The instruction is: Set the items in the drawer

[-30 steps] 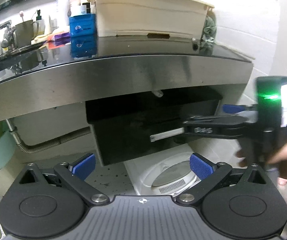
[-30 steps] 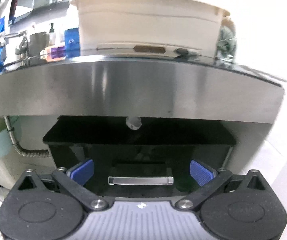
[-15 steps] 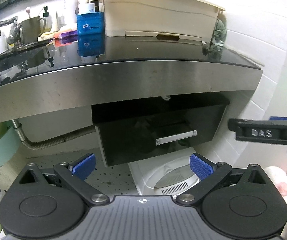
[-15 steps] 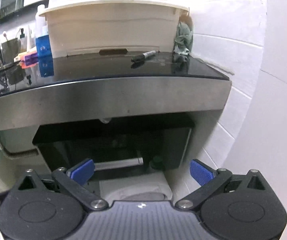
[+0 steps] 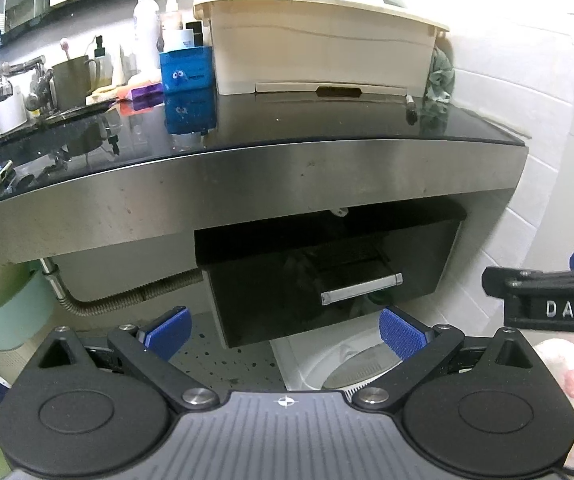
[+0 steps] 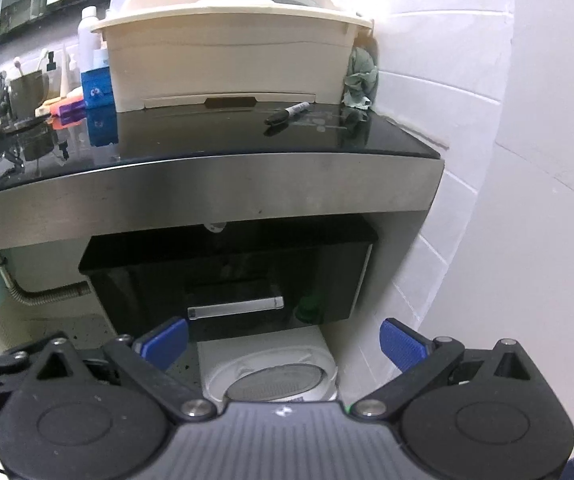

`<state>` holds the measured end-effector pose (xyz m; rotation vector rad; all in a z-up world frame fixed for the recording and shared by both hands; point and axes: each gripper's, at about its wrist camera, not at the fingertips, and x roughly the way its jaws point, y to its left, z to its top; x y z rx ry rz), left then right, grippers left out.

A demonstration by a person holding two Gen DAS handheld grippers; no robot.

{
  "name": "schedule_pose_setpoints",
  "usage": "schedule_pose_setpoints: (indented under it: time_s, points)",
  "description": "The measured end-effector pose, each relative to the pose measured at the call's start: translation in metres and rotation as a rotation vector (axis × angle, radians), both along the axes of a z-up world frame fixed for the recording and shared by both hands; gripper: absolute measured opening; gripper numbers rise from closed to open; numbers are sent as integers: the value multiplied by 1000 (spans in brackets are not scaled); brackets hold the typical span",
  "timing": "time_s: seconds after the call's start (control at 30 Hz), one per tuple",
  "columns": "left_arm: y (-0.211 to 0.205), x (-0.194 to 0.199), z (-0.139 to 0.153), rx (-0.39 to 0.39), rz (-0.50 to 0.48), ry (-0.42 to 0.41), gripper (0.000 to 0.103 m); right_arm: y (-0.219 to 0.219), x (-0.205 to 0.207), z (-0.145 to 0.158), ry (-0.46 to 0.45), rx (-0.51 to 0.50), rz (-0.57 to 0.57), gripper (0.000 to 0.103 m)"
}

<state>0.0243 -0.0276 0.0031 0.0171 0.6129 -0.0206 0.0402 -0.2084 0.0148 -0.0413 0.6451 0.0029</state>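
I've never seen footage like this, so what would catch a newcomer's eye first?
Probably the big cream plastic tub on the glossy black counter, with a black marker lying before it. Under the counter hangs a black drawer with a silver handle. The open right gripper, blue-padded, fills the foreground.

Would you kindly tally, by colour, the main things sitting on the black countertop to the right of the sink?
Cream: 1, the storage bin.
Blue: 1, the box with cartoon eyes.
Black: 1, the marker pen.
Green: 1, the crumpled cloth.
Purple: 1, the small block.
Total: 5. The bottles behind the blue box are too crowded to count.
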Motion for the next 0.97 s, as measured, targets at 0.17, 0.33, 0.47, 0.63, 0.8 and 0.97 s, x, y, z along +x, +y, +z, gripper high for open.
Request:
schedule_pose_setpoints:
  time_s: [0.17,0.33,0.47,0.63,0.8,0.97]
  points:
    - [0,-1,1,3,7,-10,101,0,2,-5,54,0,17,103]
    - [0,-2,2,5,12,-15,101,-3,0,-5,54,20,8,103]
    - [-2,-3,3,14,11,-22,101,-1,-1,-6,52,12,12,103]
    - [-3,-4,3,19,9,-29,101,-2,-1,-7,60,13,7,103]
    - [-4,-4,2,26,8,-24,101,-2,0,-8,67,18,9,103]
    - [-4,-4,2,24,8,-27,101,-2,0,-9,70,18,9,103]
